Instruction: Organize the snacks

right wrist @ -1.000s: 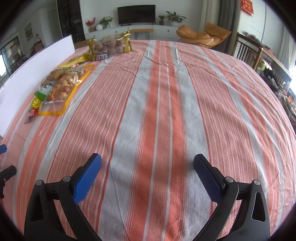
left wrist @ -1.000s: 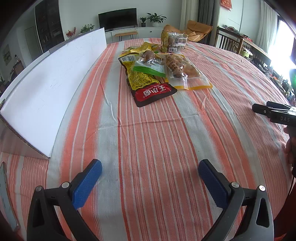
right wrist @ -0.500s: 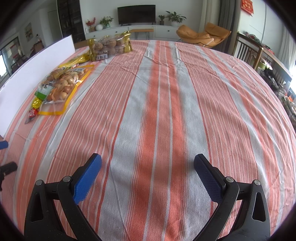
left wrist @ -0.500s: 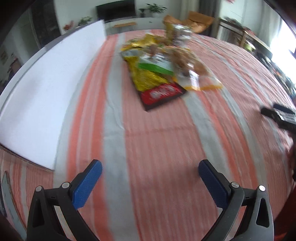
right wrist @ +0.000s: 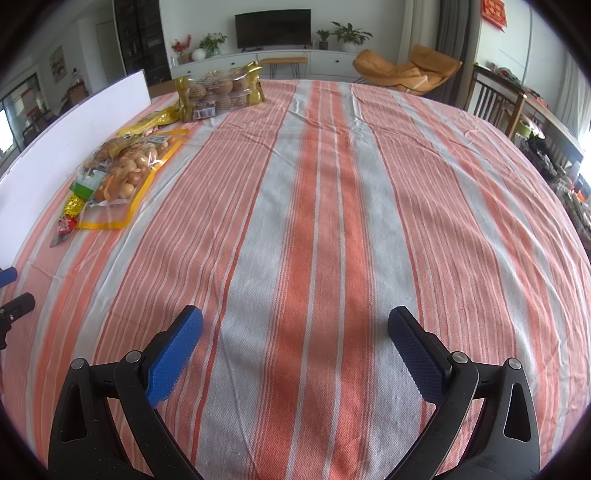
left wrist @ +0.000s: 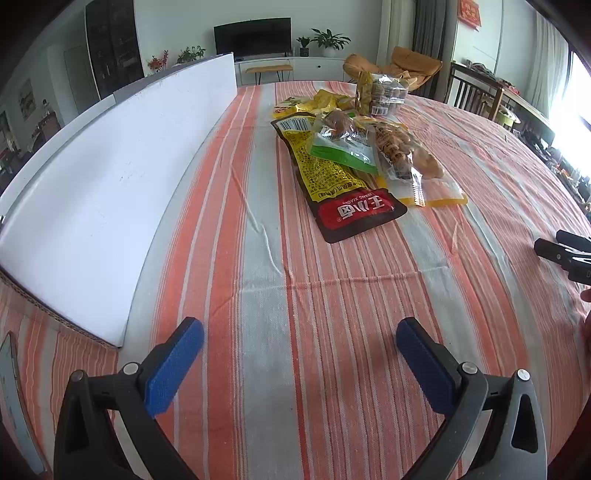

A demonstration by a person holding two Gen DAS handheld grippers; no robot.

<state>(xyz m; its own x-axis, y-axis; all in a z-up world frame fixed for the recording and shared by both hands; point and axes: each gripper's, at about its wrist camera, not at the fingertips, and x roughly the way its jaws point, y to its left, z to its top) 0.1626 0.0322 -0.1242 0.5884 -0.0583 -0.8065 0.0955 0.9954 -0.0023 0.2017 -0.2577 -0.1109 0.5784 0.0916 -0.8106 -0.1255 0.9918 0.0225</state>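
Right claw (left wrist: 565,254) cut off at frame edge; overlapping snack packets (left wrist: 354,158) hide lower ones.

Woven striped cloth (right wrist: 314,221) covers the desk – matt, creased; snack packets (left wrist: 354,166) – glossy plastic film; white board (left wrist: 110,184) smooth.

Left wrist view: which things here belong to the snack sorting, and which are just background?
Job:
red and yellow packet
green-edged packet
clear bag with yellow border
gold bag of round snacks
white box
left gripper, open

Background:
striped tablecloth
television
orange armchair
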